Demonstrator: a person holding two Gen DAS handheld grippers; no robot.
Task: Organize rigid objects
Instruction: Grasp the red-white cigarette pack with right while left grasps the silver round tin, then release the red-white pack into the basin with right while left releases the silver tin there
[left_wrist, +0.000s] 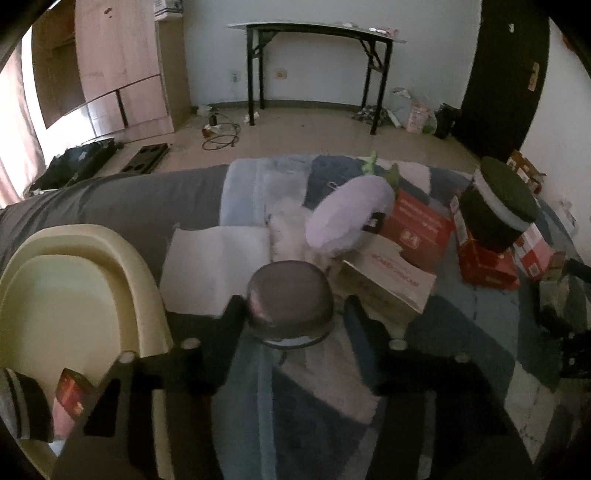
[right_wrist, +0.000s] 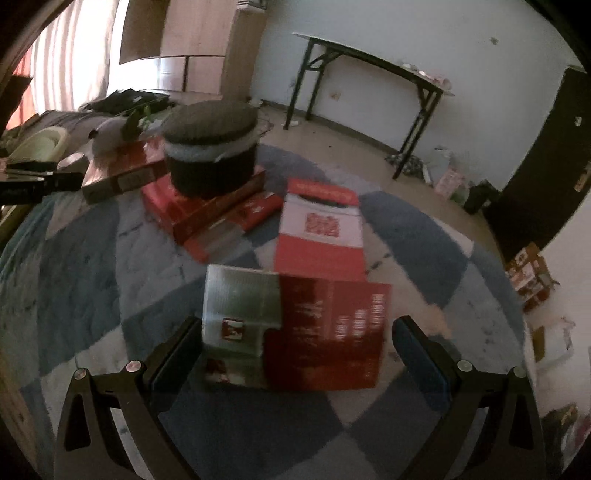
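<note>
In the left wrist view my left gripper is open around an upturned grey metal bowl on the blue patterned blanket; its fingers flank the bowl with small gaps. A cream plastic tub at left holds a small red box. In the right wrist view my right gripper is open around a red and green box; the fingers stand just off its sides. Behind it lie a red and white box, flat red boxes and a dark round lidded container.
A lilac plush toy, white cloth and a white carton lie past the bowl. A black folding table stands at the far wall, a wooden wardrobe at left, and cables and bags on the floor.
</note>
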